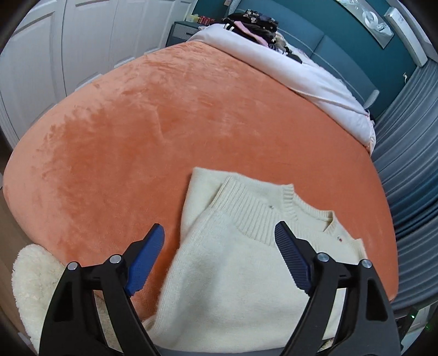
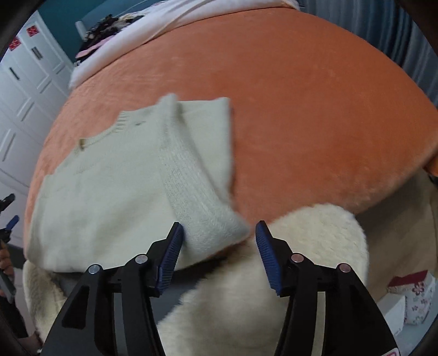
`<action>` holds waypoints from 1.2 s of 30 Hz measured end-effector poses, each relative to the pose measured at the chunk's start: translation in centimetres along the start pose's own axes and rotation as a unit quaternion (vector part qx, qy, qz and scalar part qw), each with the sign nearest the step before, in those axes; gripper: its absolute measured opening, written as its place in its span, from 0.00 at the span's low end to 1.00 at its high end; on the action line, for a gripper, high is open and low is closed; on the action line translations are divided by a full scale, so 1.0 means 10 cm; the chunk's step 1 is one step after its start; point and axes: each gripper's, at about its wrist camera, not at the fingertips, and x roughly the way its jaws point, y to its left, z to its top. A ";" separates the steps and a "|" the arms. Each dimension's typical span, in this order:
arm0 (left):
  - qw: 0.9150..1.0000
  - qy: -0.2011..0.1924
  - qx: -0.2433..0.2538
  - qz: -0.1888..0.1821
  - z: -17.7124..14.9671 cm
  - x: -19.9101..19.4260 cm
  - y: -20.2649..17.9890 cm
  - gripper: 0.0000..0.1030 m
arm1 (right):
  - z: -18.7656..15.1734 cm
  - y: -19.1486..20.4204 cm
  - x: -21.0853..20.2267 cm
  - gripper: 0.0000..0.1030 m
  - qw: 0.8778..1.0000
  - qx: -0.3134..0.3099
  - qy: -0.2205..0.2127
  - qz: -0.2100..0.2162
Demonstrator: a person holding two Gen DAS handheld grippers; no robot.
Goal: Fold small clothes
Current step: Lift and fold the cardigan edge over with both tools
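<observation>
The left gripper (image 1: pixel 220 238) has its two blue pads wide apart and holds nothing. It hovers over the cream sweater (image 1: pixel 235 273); the right pad (image 1: pixel 291 260) is over the ribbed knit, and the left pad (image 1: pixel 145 260) is over the orange blanket (image 1: pixel 164 123) just beside the sweater's edge.

The right gripper (image 2: pixel 217 246) is also wide open and empty. One sleeve end (image 2: pixel 216 232) of the sweater (image 2: pixel 104 191) lies between its pads, close to the left pad (image 2: pixel 171 257); whether they touch cannot be told, since the picture is blurred there.

The sweater lies flat on the blanket near its closest edge. The ribbed sleeve is folded across the body, and the round collar (image 1: pixel 306 205) points away from the edge. A second folded part (image 2: pixel 213 131) lies beside the sleeve.

Below the sweater's edge, a fluffy cream cover (image 2: pixel 314 241) hangs off the bed. Beyond the sweater, far across the blanket, a white duvet (image 1: pixel 301 74) is pushed back, with a dark pile of clothes (image 1: pixel 254 24) behind it. White cupboard doors (image 1: pixel 82 41) stand to the left of the blanket in the left wrist view.
</observation>
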 end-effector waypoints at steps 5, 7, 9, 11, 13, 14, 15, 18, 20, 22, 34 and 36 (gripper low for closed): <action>0.999 0.040 -0.017 -0.025 -0.07 0.38 -0.07 0.80 | 0.42 0.04 -0.16 0.59 0.996 0.021 -0.061 0.067; 0.998 0.051 -0.013 -0.018 -0.03 0.57 -0.15 0.82 | 0.67 0.33 -0.04 0.70 0.991 -0.004 -0.074 0.109; 0.998 0.056 -0.001 -0.013 0.01 0.75 -0.21 0.83 | 0.88 0.61 0.26 0.73 0.989 -0.032 -0.064 0.131; 0.998 0.066 -0.006 -0.012 0.04 0.91 -0.22 0.79 | 1.03 0.83 0.63 0.73 0.989 -0.037 -0.049 0.137; 0.997 0.073 -0.019 -0.005 0.07 1.02 -0.19 0.54 | 1.10 1.00 0.96 0.68 0.991 -0.031 -0.024 0.132; 0.997 0.078 -0.021 0.000 0.08 1.04 -0.18 0.27 | 1.11 1.08 1.09 0.56 0.991 -0.031 -0.007 0.130; 0.996 0.085 -0.028 -0.015 0.10 1.03 -0.17 0.15 | 1.11 1.13 1.12 0.18 0.991 -0.027 0.004 0.128; 0.997 0.037 -0.032 -0.058 0.21 0.61 -0.23 0.13 | 1.12 1.05 0.54 0.10 0.968 -0.018 -0.073 0.239; 0.997 0.001 -0.014 -0.081 0.33 0.29 -0.36 0.13 | 1.18 0.99 0.10 0.09 0.957 -0.026 -0.129 0.257; 0.996 -0.024 -0.008 -0.084 0.49 0.17 -0.43 0.13 | 1.28 0.88 -0.09 0.08 0.953 -0.017 -0.165 0.253; 0.998 0.014 0.043 0.037 0.31 1.37 -0.32 0.25 | 1.30 0.68 1.26 0.23 0.988 0.057 -0.047 0.138; 0.997 0.006 0.052 0.052 0.28 1.21 -0.35 0.30 | 1.20 0.80 0.87 0.24 0.988 0.035 -0.110 0.099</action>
